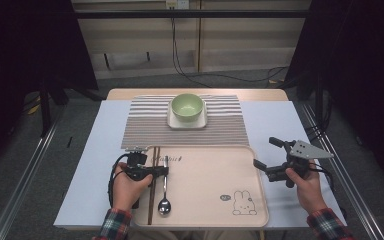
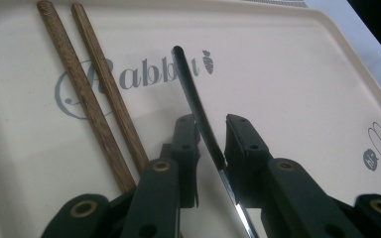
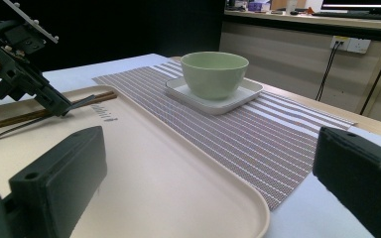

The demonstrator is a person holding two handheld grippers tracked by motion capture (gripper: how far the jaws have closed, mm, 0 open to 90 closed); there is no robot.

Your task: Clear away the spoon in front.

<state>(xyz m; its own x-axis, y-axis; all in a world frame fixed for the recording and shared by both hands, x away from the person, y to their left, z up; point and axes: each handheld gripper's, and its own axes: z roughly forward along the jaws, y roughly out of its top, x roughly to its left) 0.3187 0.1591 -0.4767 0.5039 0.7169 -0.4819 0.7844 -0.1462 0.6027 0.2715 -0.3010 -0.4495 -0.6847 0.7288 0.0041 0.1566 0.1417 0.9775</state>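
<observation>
Early going, by the look of it: left gripper (image 2: 211, 134) straddling the spoon (image 2: 198, 116) handle on the tray (image 1: 215, 175), jaws not quite pinching (chopsticks (image 2: 94, 94) just beside). Right gripper (image 1: 270, 152) spread wide, idle. Bowl (image 1: 187, 107) untouched.

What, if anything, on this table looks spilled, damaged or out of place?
Nothing stands out. The green bowl sits upright on its white plate on the striped mat. The chopsticks and spoon lie side by side on the tray, the left tongs around the spoon's handle.
</observation>
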